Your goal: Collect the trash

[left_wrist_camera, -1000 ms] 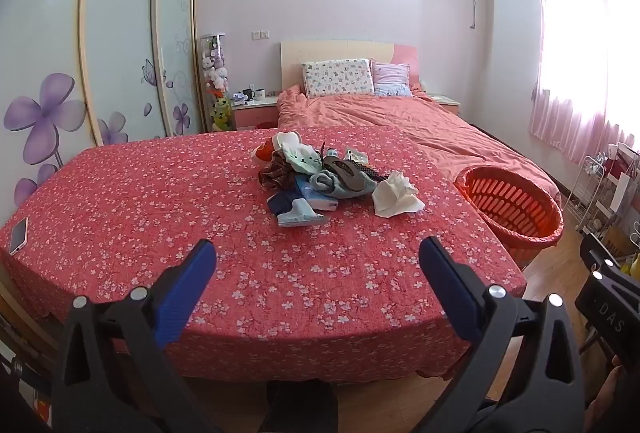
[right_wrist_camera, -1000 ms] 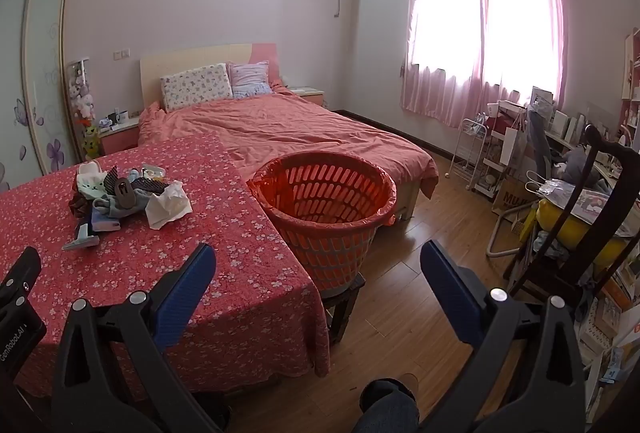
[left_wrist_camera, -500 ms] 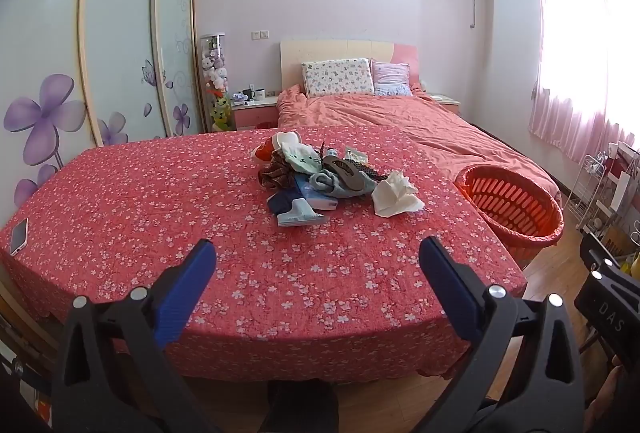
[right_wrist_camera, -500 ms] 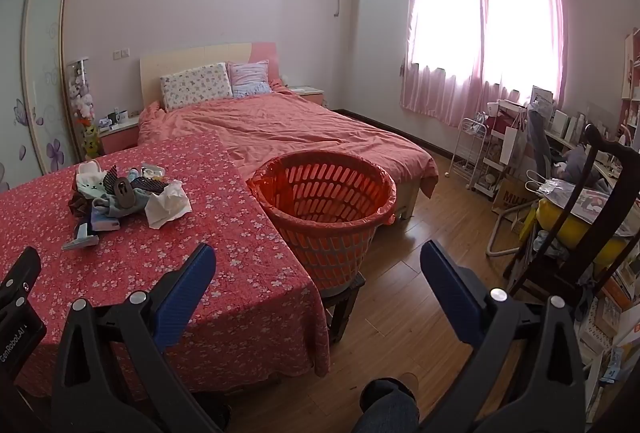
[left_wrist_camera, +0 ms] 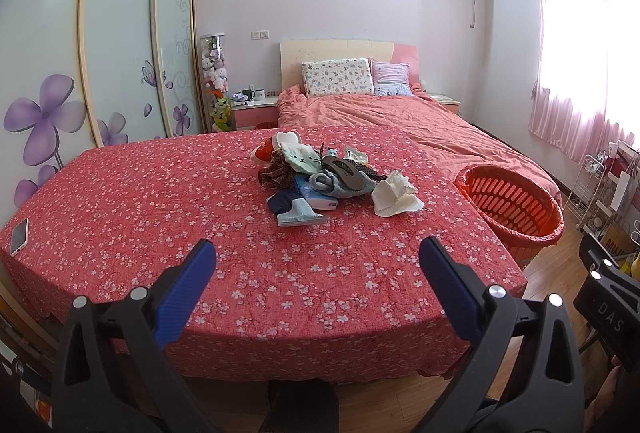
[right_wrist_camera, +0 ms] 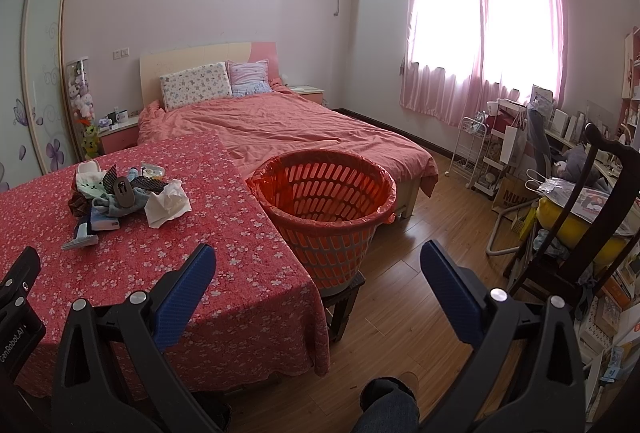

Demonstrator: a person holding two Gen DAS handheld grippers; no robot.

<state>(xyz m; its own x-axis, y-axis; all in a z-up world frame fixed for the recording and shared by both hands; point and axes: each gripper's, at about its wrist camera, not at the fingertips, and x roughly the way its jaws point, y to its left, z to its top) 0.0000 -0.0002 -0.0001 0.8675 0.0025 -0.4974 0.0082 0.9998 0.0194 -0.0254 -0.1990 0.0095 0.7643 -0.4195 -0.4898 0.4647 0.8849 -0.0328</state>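
Note:
A heap of mixed items (left_wrist_camera: 316, 173) lies mid-table on the red flowered cloth (left_wrist_camera: 160, 201): a crumpled white tissue (left_wrist_camera: 394, 193) at its right, socks, a grey slipper, a blue packet. The right wrist view shows the same heap (right_wrist_camera: 120, 195) and tissue (right_wrist_camera: 168, 205) at the left. An orange slatted basket (right_wrist_camera: 328, 209) with a red liner stands on a low stool beside the table's right edge; the basket (left_wrist_camera: 514, 207) also appears at the right in the left wrist view. My left gripper (left_wrist_camera: 316, 261) hangs open over the table's near edge. My right gripper (right_wrist_camera: 318, 265) is open, empty, near the basket.
A phone (left_wrist_camera: 19, 236) lies at the table's left edge. Behind the table stands a bed (right_wrist_camera: 288, 129) with pillows. Wood floor (right_wrist_camera: 420, 233) stretches right of the basket. A dark chair (right_wrist_camera: 592, 217), a wire cart (right_wrist_camera: 474, 153) and cluttered shelves line the right wall.
The left wrist view has shifted slightly, so the phone sits a little further right. Both grippers stay open and nothing on the table has moved.

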